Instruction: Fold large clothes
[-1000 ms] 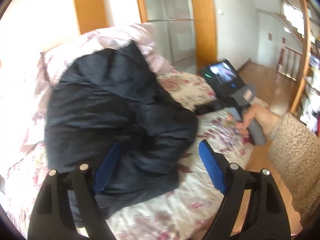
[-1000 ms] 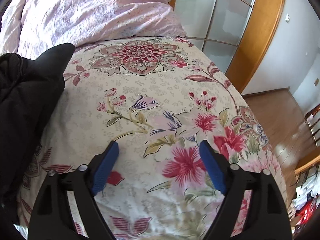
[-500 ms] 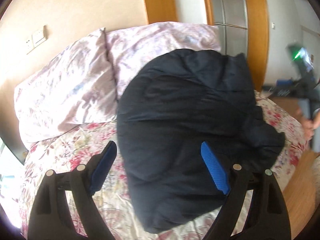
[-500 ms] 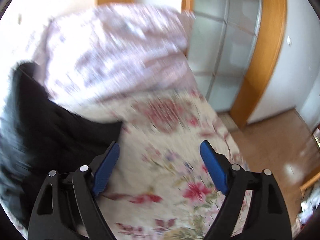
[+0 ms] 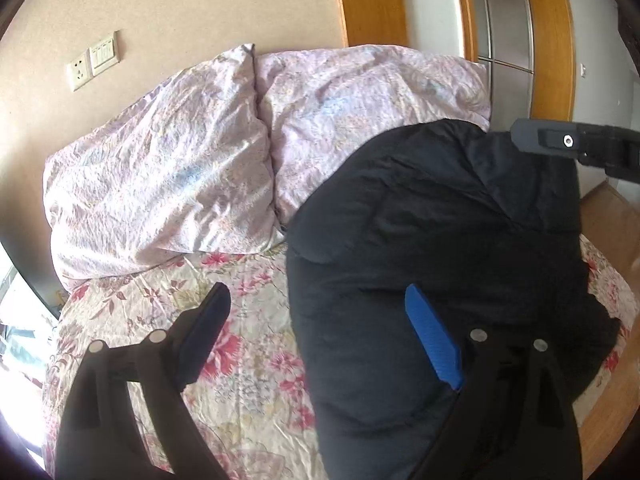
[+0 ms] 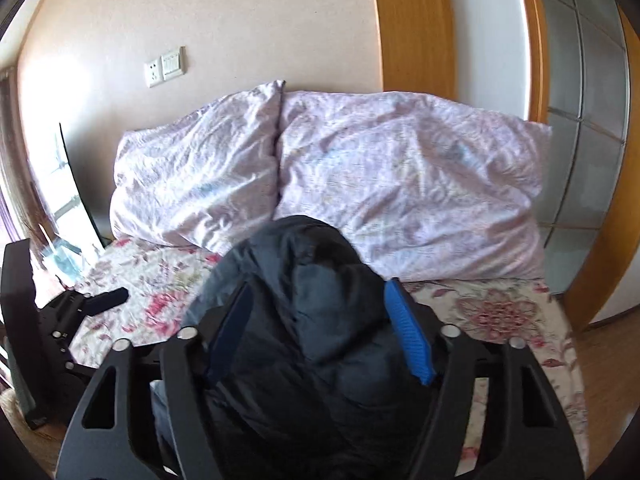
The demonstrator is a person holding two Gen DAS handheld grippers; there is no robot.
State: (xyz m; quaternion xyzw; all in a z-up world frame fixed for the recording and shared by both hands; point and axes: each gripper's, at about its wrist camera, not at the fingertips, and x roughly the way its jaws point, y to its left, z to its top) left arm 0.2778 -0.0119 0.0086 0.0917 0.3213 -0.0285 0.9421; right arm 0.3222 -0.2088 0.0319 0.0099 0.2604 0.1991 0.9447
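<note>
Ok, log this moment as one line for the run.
jacket: bunched on bed | right gripper: jaws closing around jacket | left gripper: open over bed

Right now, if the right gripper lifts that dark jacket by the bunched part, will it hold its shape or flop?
Probably flop: the jacket lies in soft puffy folds on the bed. It looks padded, so likely light for its bulk. The right gripper is closing around a thick bunch; the smooth shell may slip.
</note>
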